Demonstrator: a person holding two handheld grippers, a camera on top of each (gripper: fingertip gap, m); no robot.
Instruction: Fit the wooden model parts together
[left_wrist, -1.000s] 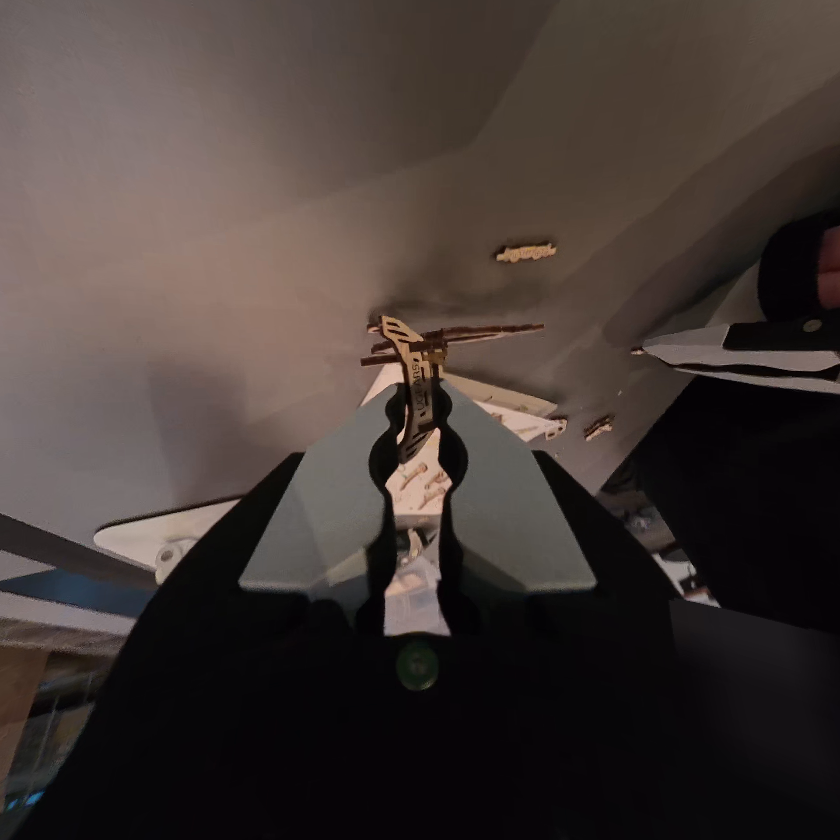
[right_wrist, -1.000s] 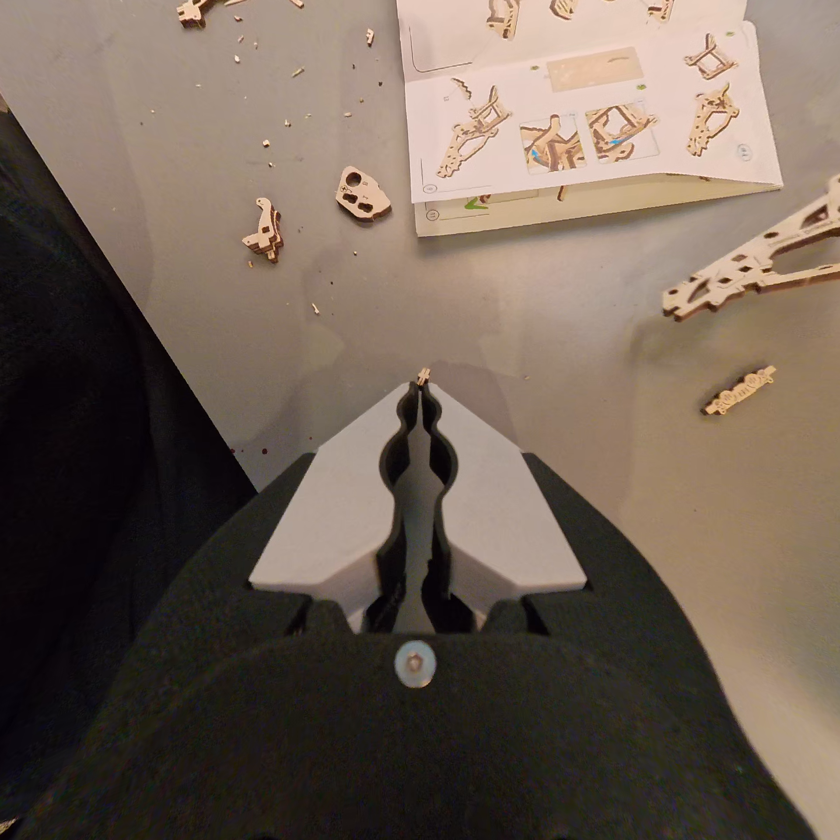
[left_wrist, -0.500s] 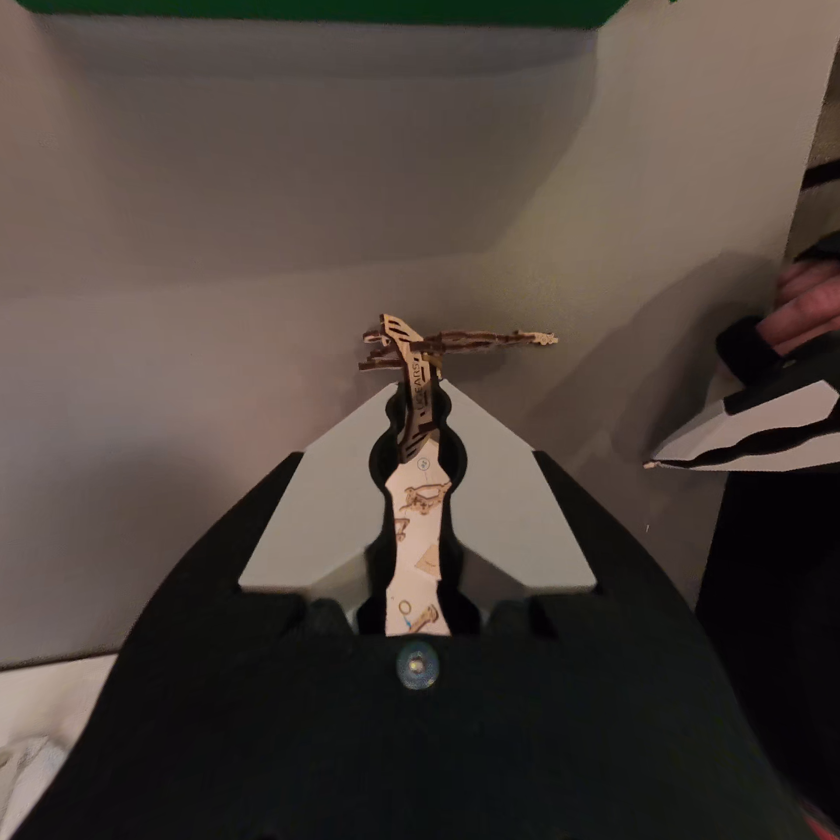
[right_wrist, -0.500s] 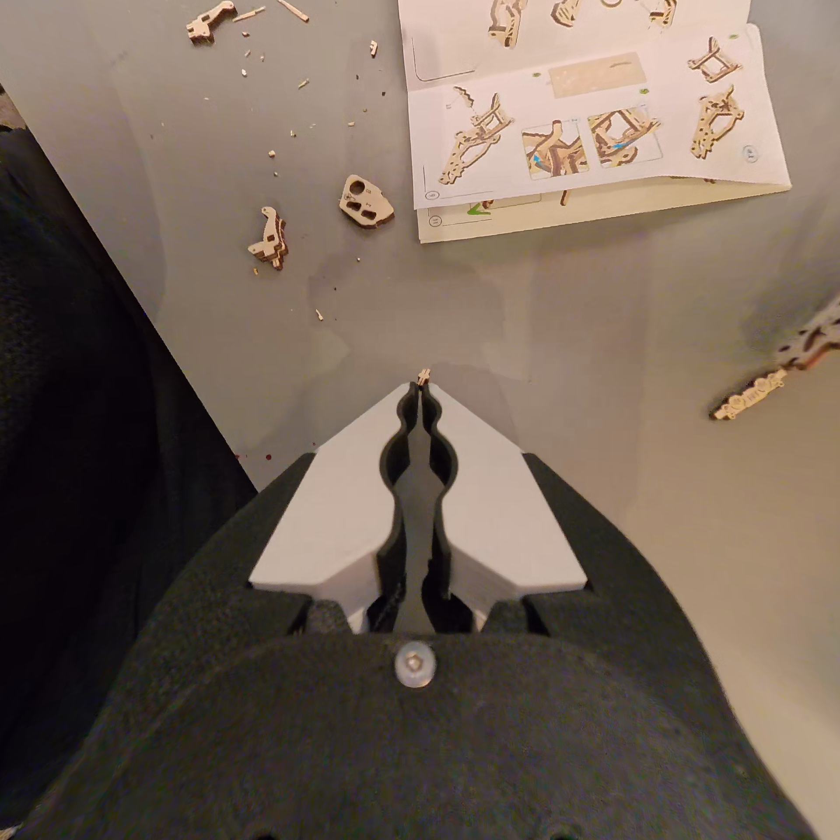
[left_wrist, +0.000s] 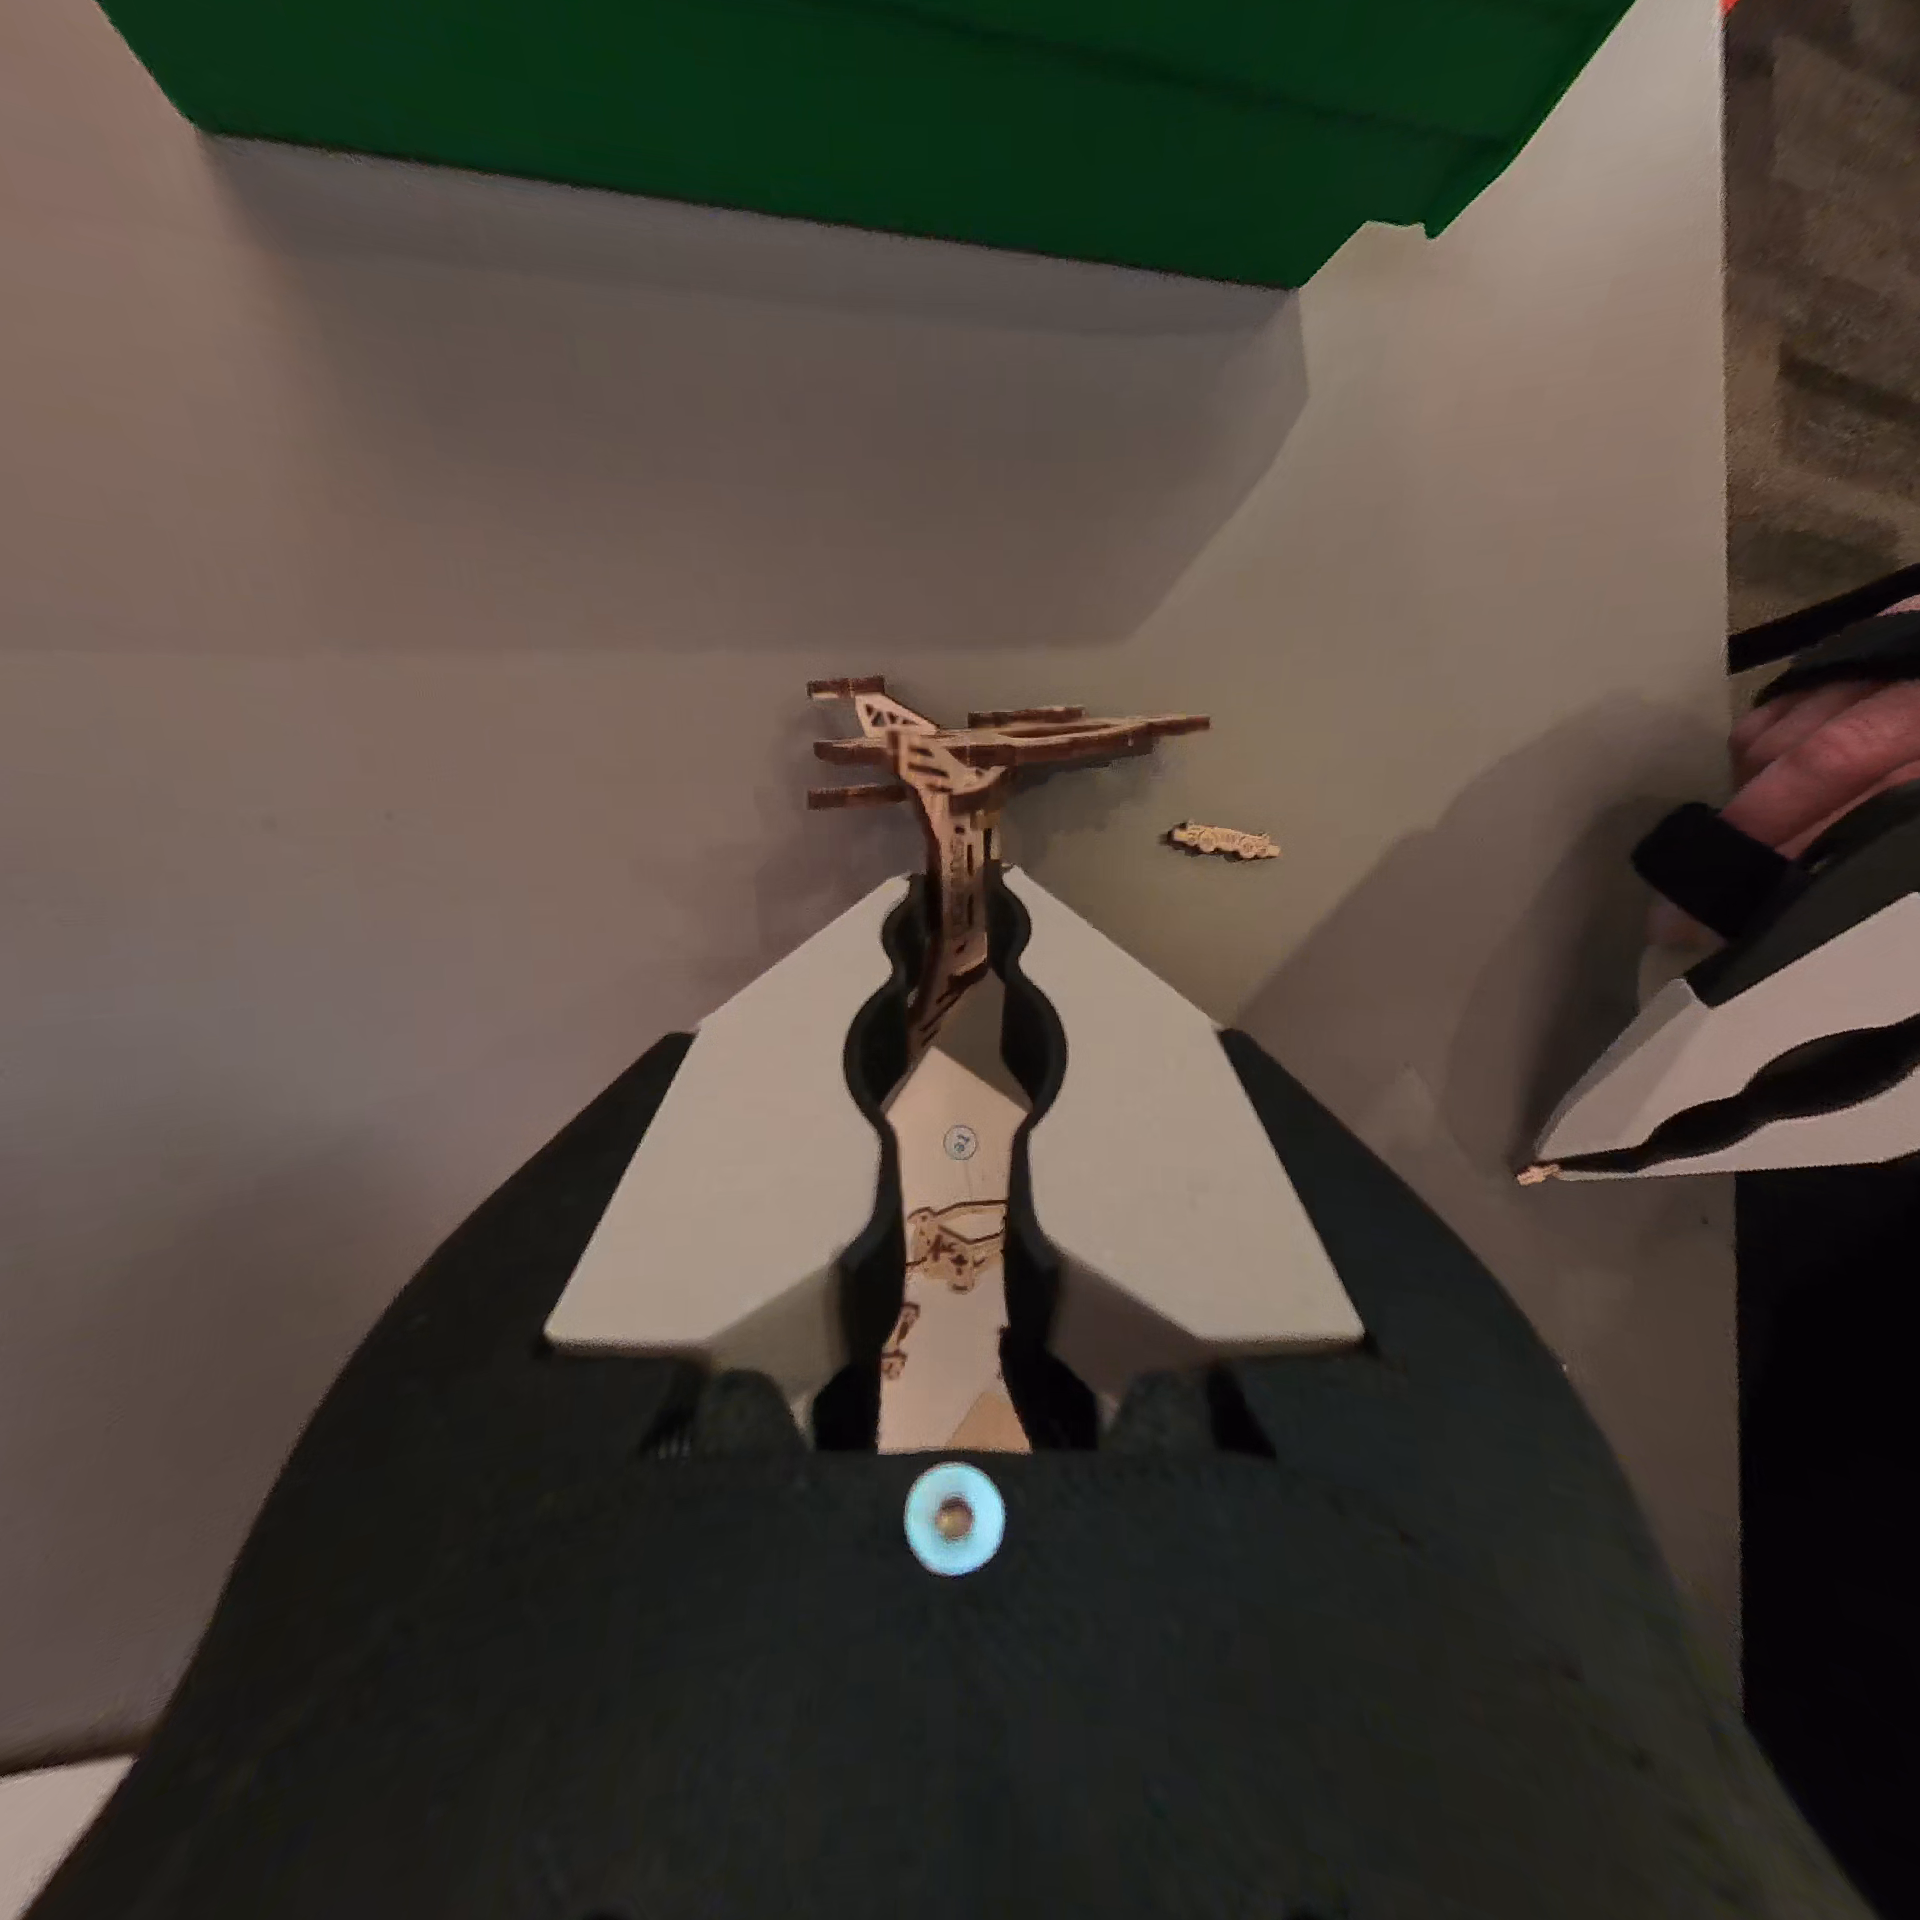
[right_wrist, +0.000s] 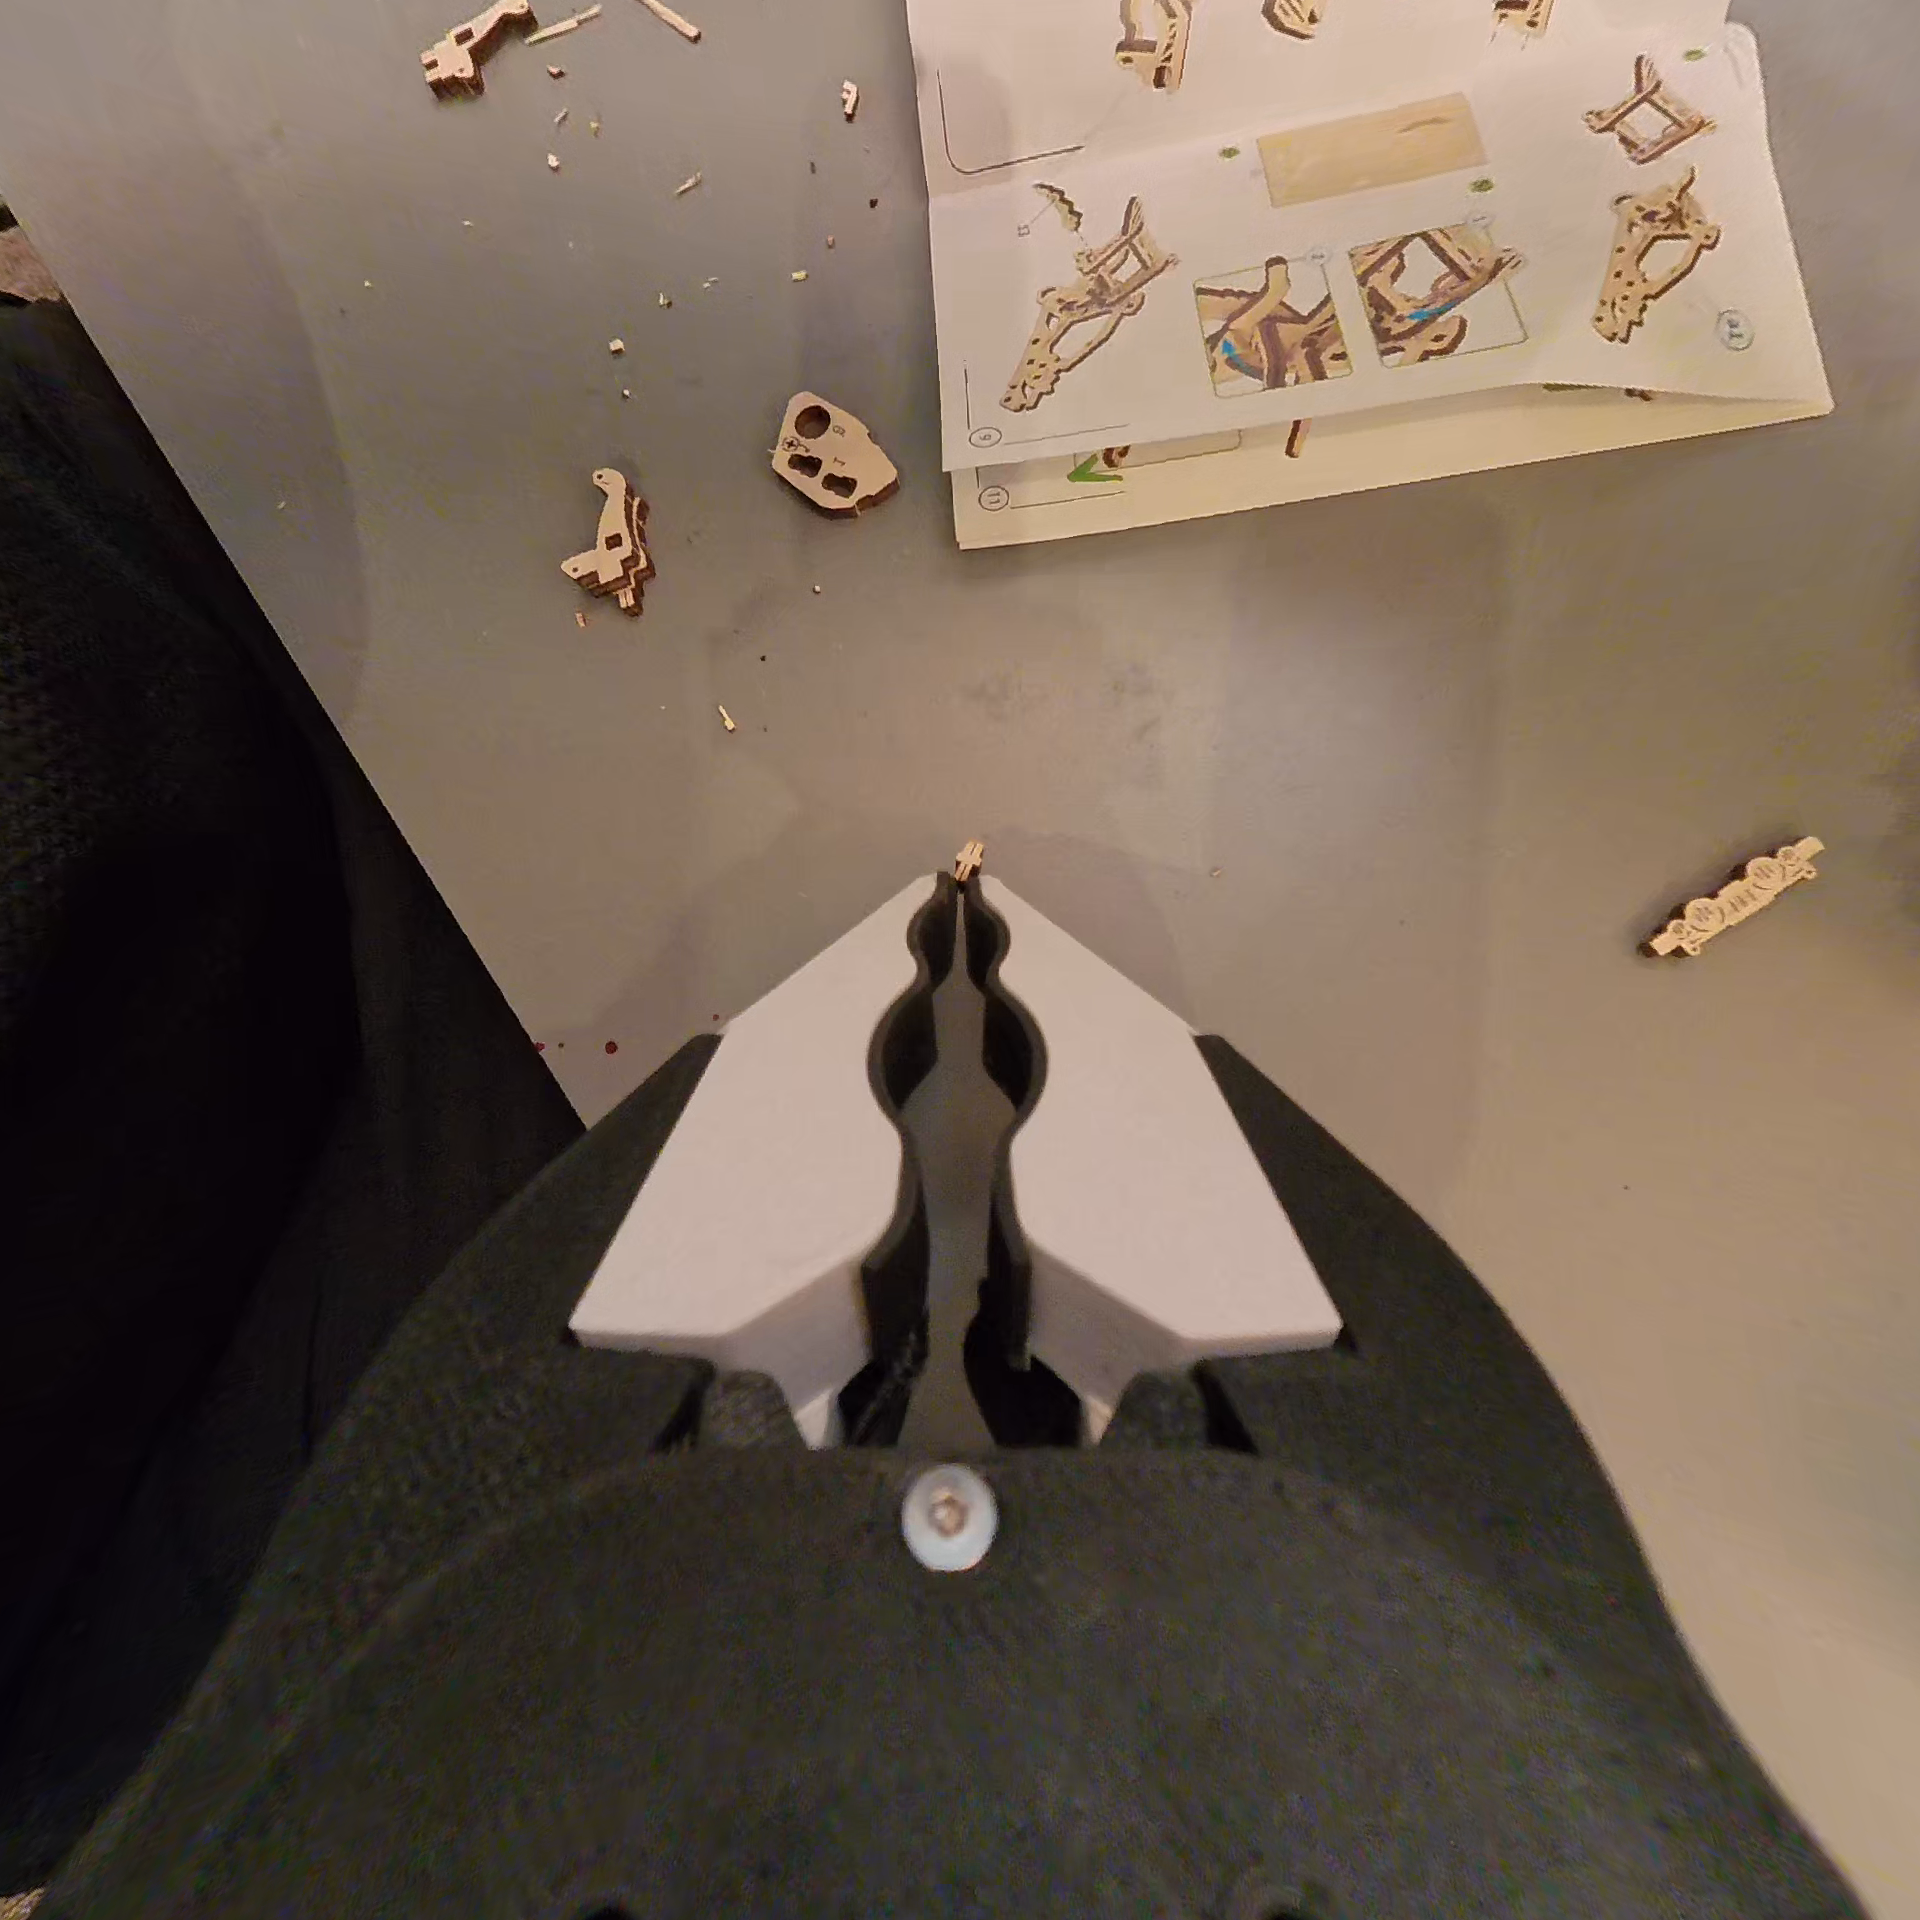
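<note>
My left gripper (left_wrist: 956, 883) is shut on a wooden model frame (left_wrist: 951, 790), which stands up from the fingertips with flat arms reaching left and right, held above the grey table. My right gripper (right_wrist: 961, 883) is shut on a tiny wooden peg (right_wrist: 968, 860) that pokes out of its tips. It also shows in the left wrist view (left_wrist: 1538, 1172) at the right edge, held by a hand, with the peg (left_wrist: 1534, 1175) at its tip, apart from the frame. A small flat wooden strip (right_wrist: 1733, 897) lies on the table to the right; it also shows in the left wrist view (left_wrist: 1224, 840).
An open instruction sheet (right_wrist: 1351, 270) lies at the back right of the grey table (right_wrist: 1143, 675). Loose wooden parts (right_wrist: 831, 468) (right_wrist: 613, 545) (right_wrist: 468, 52) and chips lie at the back left. A green bin (left_wrist: 831, 104) stands beyond the frame. Dark clothing (right_wrist: 156, 935) fills the left. About 20 cm separates my left fingertips from my right.
My left gripper has tilted up and turned with the frame, so the green bin and the wooden strip come into view. The frame has left the right wrist view. The right gripper drew slightly nearer.
</note>
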